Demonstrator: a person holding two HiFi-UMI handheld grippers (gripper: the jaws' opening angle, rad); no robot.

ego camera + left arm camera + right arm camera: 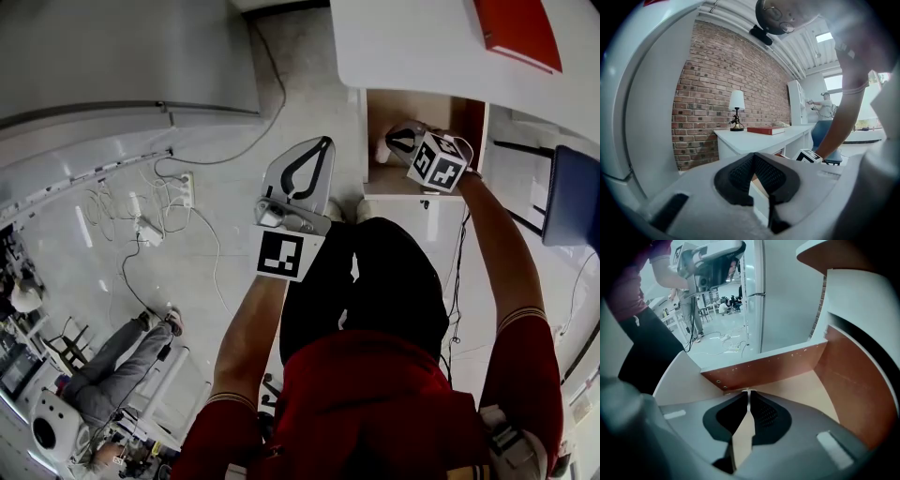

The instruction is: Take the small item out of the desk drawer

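The ribbed black pads (764,414) of the right gripper (747,394) are drawn in to a narrow slit. At their very tips a pale sliver shows, which I take to be the small item (746,390), nipped there and not seated deeper between the pads. It sits low on the floor of the drawer (806,390), at the foot of the red-brown wall (759,367) straight ahead. It is nearer that wall's left end than the corner where it meets the right-hand wall. From the head view the gripper reaches down into the open drawer below the edge of the white desk (412,47), with a red book (517,28) lying on top, well apart from the work. The left gripper (753,157) hangs out over the room floor beside the person's leg, its tips pressed together on nothing, taking no part. The step in hand looks like the lift-out. With so little of the item caught, the hold is probably slight, so the clench should be held even. The rise should be straight up off the drawer floor until the tips clear the wall's top edge, and only then back towards the body. Dragging along the floor or brushing the wall could twist the item loose.
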